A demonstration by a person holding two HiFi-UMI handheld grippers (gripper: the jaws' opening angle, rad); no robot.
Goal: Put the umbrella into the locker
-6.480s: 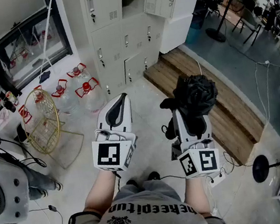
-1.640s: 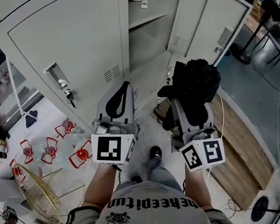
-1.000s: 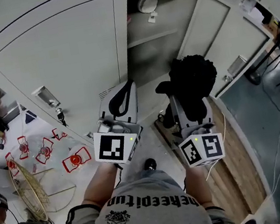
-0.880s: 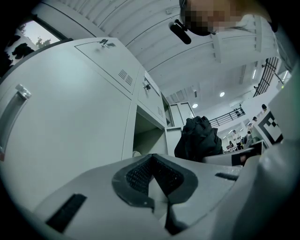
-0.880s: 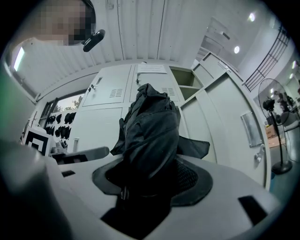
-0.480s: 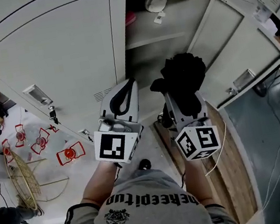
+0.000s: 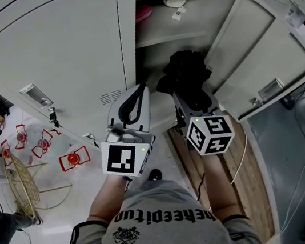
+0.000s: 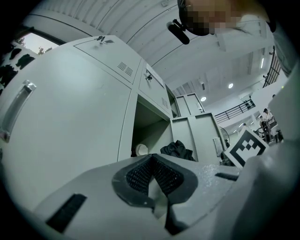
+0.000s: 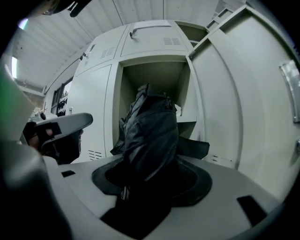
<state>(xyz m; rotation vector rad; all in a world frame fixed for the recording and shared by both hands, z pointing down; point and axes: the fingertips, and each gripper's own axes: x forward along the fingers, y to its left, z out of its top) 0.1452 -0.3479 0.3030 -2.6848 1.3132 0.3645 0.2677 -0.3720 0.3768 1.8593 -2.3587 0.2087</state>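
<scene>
Right gripper (image 7: 187,96): jaws clenched on the black folded umbrella (image 7: 186,71), which sticks out past the jaw tips.
Umbrella place: at the mouth of the open locker (image 7: 130,35) compartment, straight ahead of the right jaws; open door (image 7: 257,54) to their right.
Left gripper (image 7: 135,99): jaws pressed together, nothing between, just left of the right jaws.
Change from half a second ago: right gripper further forward, umbrella nearer the opening; left gripper about the same.

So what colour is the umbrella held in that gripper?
Black, all over. The umbrella shows best in the right gripper view.
</scene>
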